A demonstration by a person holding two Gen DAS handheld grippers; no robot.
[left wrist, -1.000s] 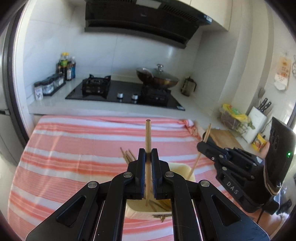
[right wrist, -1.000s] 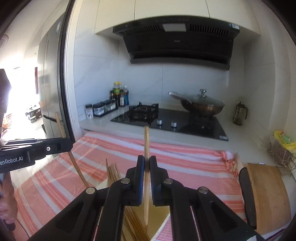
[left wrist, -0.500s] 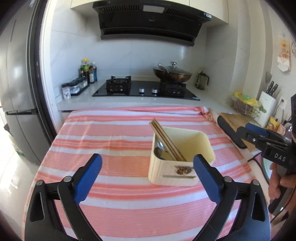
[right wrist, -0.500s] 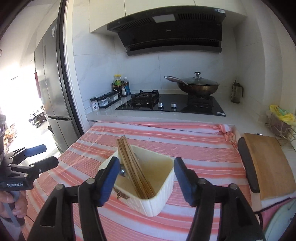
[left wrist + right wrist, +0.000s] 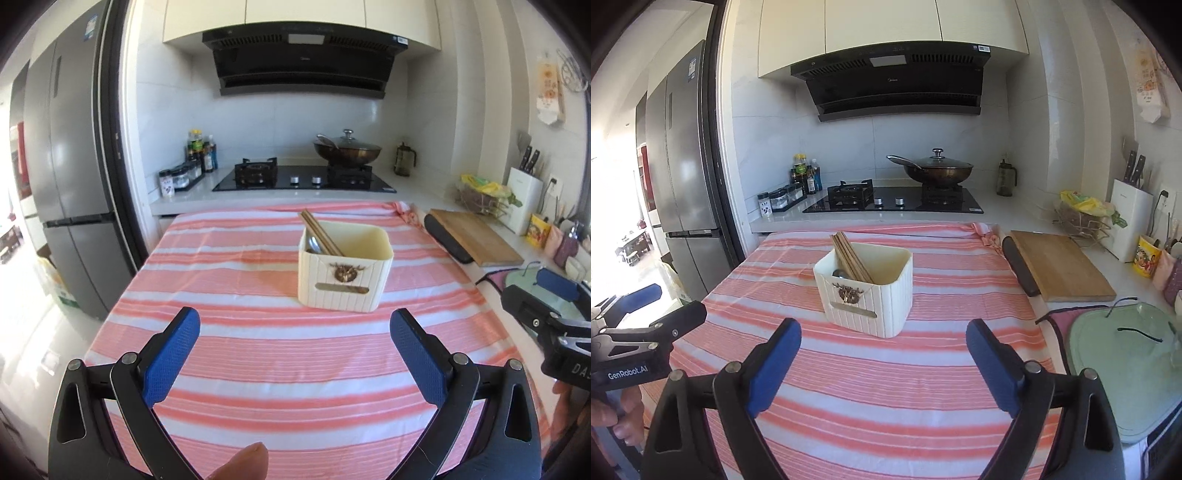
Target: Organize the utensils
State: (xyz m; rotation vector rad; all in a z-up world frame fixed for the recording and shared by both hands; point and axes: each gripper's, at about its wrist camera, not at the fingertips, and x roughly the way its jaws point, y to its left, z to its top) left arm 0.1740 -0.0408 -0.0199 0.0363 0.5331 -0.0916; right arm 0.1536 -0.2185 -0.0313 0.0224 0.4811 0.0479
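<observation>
A cream ribbed utensil box (image 5: 344,273) stands on the pink striped tablecloth (image 5: 258,354); it also shows in the right wrist view (image 5: 866,291). Several wooden chopsticks (image 5: 320,233) lean in its left side beside a metal spoon (image 5: 316,244); the chopsticks (image 5: 851,256) show in the right wrist view too. My left gripper (image 5: 295,350) is open and empty, well back from the box. My right gripper (image 5: 882,354) is open and empty, also back from the box. The right gripper shows at the left view's right edge (image 5: 546,306), the left gripper at the right view's left edge (image 5: 646,321).
A wooden cutting board (image 5: 1060,266) lies right of the cloth, a pale green mat (image 5: 1126,365) nearer. A stove with a lidded wok (image 5: 936,171), spice jars (image 5: 779,199), a knife block (image 5: 1130,221) and a fridge (image 5: 683,166) surround the table.
Both grippers held a chopstick upright over the box a second ago. Both have opened, the chopsticks now lie in the box, and both grippers have pulled back and up.
</observation>
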